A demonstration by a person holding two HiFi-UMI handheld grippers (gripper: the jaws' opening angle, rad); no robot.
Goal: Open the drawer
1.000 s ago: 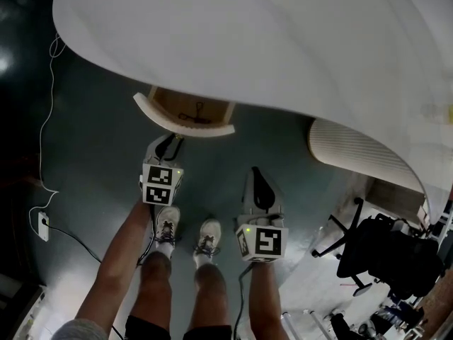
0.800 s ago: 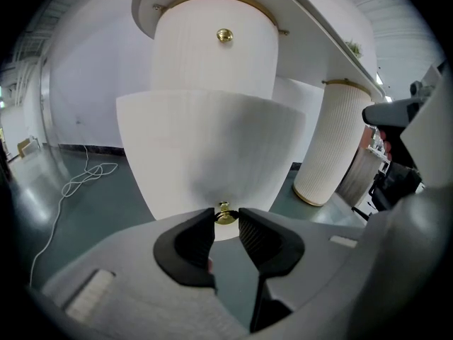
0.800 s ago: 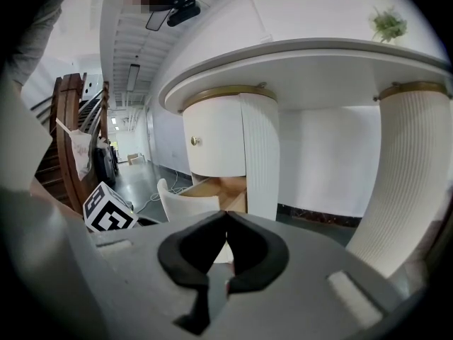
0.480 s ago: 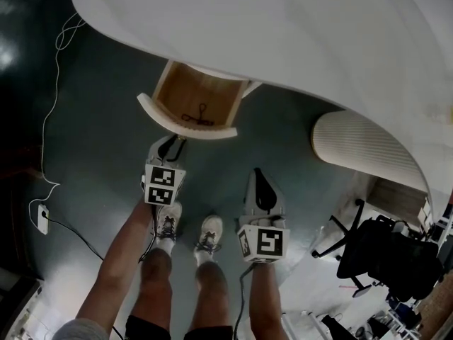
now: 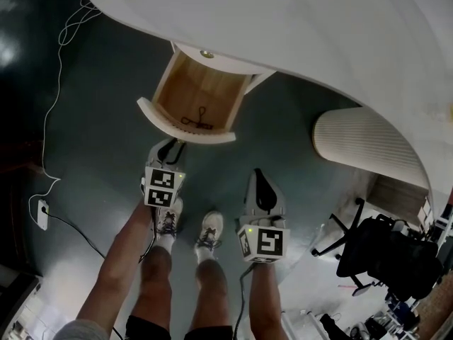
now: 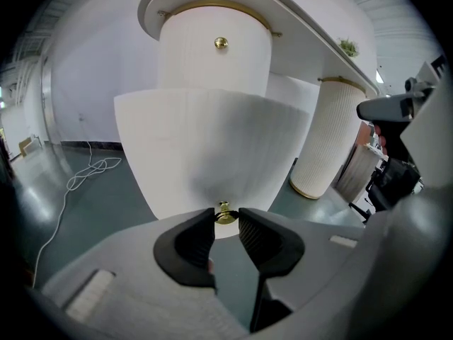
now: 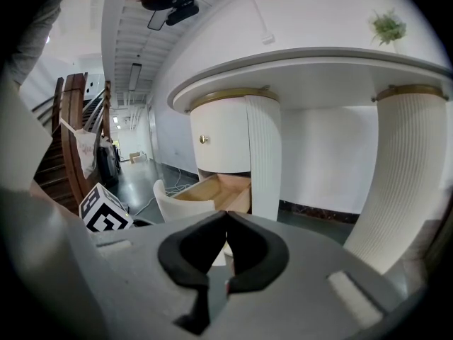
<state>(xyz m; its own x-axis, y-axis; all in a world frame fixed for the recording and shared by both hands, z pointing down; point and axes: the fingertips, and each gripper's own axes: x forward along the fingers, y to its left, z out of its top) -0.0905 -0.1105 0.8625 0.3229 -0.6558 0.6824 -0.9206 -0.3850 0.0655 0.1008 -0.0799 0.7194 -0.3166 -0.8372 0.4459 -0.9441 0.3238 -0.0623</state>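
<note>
From the head view the drawer is jutting open under the white table with the left gripper at its near front and the right gripper apart to the right, the left gripper view is showing jaws pinching its brass knob, the right gripper view jaws closed together, empty.

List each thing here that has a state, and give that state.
Lower drawer: pulled out, open.
Upper drawer: closed.
Left hand-held gripper: shut on the lower drawer's brass knob.
Right hand-held gripper: shut, nothing between its jaws, clear of the drawer.
</note>
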